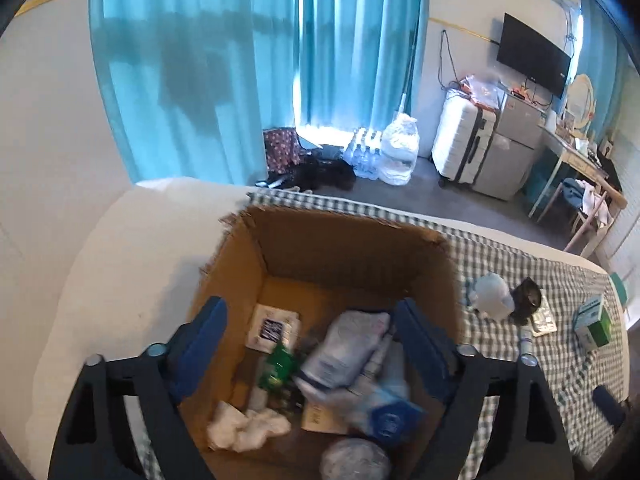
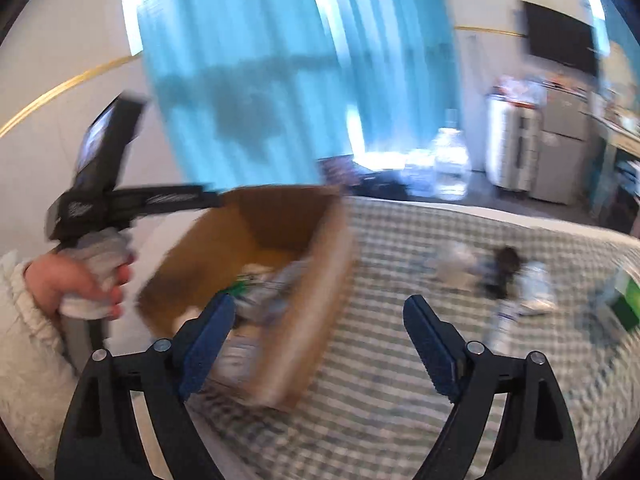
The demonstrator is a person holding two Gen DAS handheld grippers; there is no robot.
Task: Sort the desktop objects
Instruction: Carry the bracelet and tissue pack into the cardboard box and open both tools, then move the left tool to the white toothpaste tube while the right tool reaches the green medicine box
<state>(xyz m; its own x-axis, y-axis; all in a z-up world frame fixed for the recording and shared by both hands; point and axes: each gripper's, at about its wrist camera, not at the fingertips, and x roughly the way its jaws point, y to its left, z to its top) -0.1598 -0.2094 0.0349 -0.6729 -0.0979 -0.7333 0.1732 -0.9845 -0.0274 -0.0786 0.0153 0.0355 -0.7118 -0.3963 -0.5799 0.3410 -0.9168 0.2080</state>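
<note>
A: Two views are given. Left wrist view: the left hand-held gripper [image 1: 312, 344] hangs over the open cardboard box [image 1: 280, 248], its blue pads spread wide with nothing between them. Below lie a grey pouch [image 1: 344, 344], a green packet [image 1: 278, 366], crumpled white tissue [image 1: 248, 428] and a blue-labelled pack [image 1: 386, 420].

B: And what is left to sort?

A: On the checked bed cover [image 1: 568, 364], right of the box and well apart from it, sit a pale plastic jar [image 1: 492, 292], a dark object [image 1: 528, 296] touching it, and a green-and-white carton [image 1: 594, 322].

B: The box's heading?

A: Its long axis appears to run away from the camera, the mouth facing up.

B: Right wrist view?

A: This view is blurred. The right hand-held gripper [image 2: 320, 344] is likewise spread and empty, above the cover just beside the cardboard box's [image 2: 312, 280] near corner. The person's left hand [image 2: 76, 284] grips the other tool's handle at far left.

B: How is this step done well?

A: Judged from the layout, a drop seems just finished. The right tool should go for the remaining cluster, straddle one item across its narrow width, and close squarely. A small white bottle [image 2: 502, 320] seems to lie with its long axis pointing roughly toward the camera; grip it across that axis.
</note>
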